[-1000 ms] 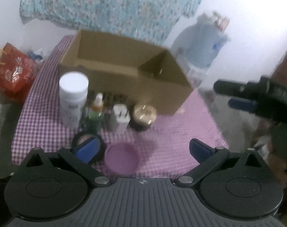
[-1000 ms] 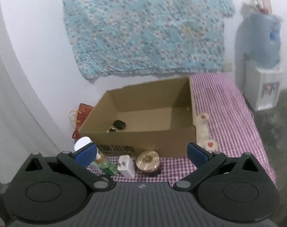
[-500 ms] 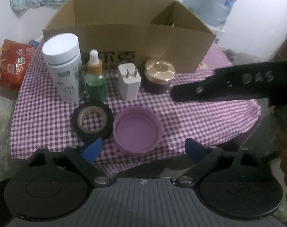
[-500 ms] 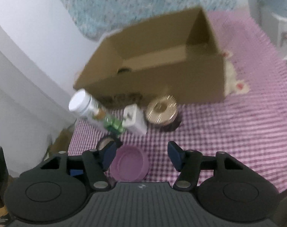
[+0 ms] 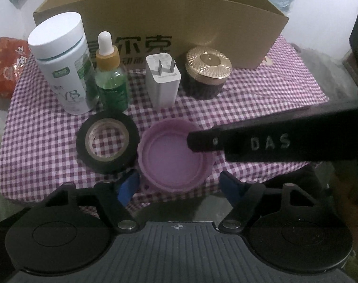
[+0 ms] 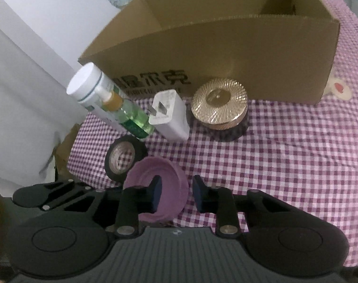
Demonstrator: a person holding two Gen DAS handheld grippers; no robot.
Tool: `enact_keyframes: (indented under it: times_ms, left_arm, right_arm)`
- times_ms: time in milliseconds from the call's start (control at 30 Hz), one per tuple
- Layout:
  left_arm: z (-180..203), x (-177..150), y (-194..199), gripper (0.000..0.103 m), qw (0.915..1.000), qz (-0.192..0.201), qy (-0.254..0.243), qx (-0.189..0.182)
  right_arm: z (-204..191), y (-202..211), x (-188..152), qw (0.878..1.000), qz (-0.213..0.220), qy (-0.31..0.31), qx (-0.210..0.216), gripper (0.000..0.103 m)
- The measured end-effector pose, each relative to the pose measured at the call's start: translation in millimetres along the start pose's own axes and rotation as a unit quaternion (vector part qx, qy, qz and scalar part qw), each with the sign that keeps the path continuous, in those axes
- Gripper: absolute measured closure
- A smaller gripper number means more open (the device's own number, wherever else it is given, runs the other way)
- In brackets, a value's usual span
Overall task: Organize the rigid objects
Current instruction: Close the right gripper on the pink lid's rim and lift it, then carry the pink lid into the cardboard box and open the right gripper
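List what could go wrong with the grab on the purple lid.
1. The right gripper, whose jaws have just been closing, straddles only the near wall of the purple lid; a thin-edge pinch might slip or tip it.
2. The black tape roll sits right beside the lid and could get nudged.
3. The left gripper crowds the same lid.

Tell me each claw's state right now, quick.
Left claw: open, jaws just been closing, near edge of the purple lid between them, not gripped.
Right claw: open, jaws just been closing astride the lid's rim, not yet pressing.
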State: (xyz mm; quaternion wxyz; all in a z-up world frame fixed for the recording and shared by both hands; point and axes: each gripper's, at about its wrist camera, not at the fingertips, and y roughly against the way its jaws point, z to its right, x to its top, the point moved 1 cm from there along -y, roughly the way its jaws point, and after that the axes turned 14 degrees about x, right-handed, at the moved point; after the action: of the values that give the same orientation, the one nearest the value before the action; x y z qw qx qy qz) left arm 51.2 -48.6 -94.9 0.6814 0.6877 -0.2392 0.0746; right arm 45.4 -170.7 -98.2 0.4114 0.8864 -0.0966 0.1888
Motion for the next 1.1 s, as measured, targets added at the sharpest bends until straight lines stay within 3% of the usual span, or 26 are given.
enact_keyframes:
  times_ms: [67,267,500,667,867,967,1100]
  left_arm:
    - [0.7,1.4,-1.7,0.035,1.0,0.002,0.0,0.004]
    - [6.2,4.2,-7.4,0.036,0.9999,0.01,-0.002,0.009]
    - [12.2,3.2,5.7,0.036,0.9995,0.03,-0.012,0.001]
    - [20.0,8.0,40.5,0.036,0.9971,0.071,-0.027,-0.008]
    - [19.8,30.7,99.7,0.036,0.9867,0.159,-0.035,-0.004]
    - [11.4,50.8,119.0,0.036,0.9804,0.196,-0.025,0.001]
    - [-3.5,84.9,123.9,0.036,0.9779,0.209,-0.01,0.006]
  right_arm:
    - [2.6,-3.6,-0.6,1.0,-0.005,-0.003,0.0,0.077]
    - [12.4,-10.5,-0.7,1.0,-0.007,-0.015,0.006,0.089]
    - [8.4,8.9,-4.6,1.0,0.009,-0.013,-0.001,0.089]
    - [-10.9,43.3,-8.4,0.999,0.038,0.011,-0.018,0.089]
    - [-49.4,101.1,0.9,0.992,0.108,0.06,-0.029,0.089]
    - [-70.6,124.7,16.9,0.984,0.147,0.095,-0.032,0.089]
    - [-85.6,131.3,55.1,0.977,0.17,0.127,-0.022,0.088]
